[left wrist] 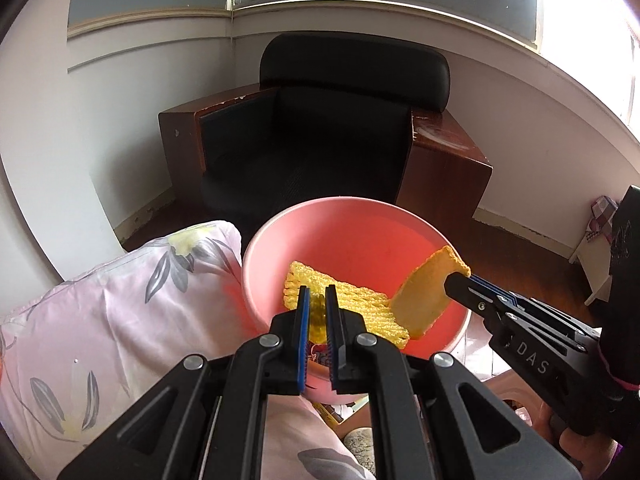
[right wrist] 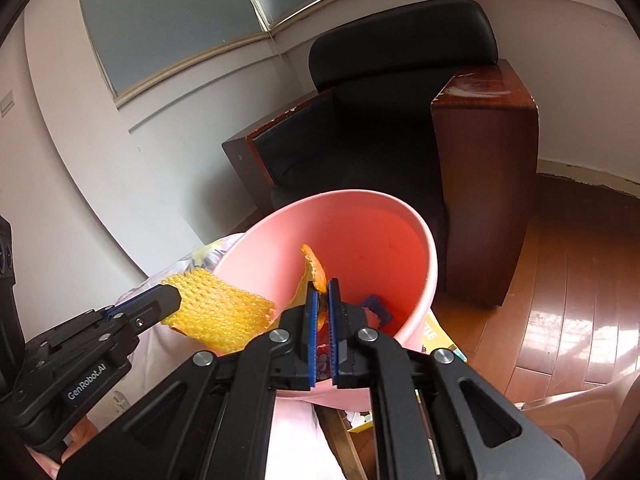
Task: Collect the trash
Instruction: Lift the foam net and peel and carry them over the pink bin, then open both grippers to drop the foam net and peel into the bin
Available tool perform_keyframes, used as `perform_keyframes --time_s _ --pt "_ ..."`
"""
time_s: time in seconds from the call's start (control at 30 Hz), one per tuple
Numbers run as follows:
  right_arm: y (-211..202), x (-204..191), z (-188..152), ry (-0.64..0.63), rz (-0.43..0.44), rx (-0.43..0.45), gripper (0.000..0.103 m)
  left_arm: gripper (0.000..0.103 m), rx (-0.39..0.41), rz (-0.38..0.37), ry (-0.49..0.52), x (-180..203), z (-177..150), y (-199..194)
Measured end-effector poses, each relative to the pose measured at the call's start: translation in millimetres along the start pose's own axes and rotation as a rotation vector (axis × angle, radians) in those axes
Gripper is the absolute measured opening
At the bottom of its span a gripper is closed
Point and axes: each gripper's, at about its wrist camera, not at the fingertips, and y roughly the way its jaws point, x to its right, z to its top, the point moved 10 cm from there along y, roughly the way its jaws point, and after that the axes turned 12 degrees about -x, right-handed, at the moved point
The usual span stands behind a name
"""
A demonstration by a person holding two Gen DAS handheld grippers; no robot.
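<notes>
A pink bucket stands open just ahead of both grippers. My left gripper is shut on a yellow foam fruit net, which hangs over the bucket's near side. From the right wrist view the left gripper comes in from the left, with the net over the bucket's left rim. My right gripper is shut on a curled orange peel above the bucket's inside. The left wrist view has the right gripper at the right rim with the peel.
A black armchair with wooden arms stands behind the bucket in the room's corner. Pink floral bedding lies to the left. Glossy wooden floor spreads to the right. A small blue item lies inside the bucket.
</notes>
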Motion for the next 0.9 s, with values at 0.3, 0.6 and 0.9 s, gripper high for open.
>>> perform_keyframes --time_s 0.3,0.6,0.9 --pt "14 14 -1 0.011 -0.022 -0.034 0.005 0.007 -0.042 0.001 0.006 6 2 30" --pt "25 16 -4 0.014 -0.025 -0.057 0.005 0.010 -0.066 0.007 -0.002 6 -1 42" --pt "34 19 -7 0.037 -0.020 -0.100 0.007 0.029 -0.076 0.005 -0.015 3 -5 42"
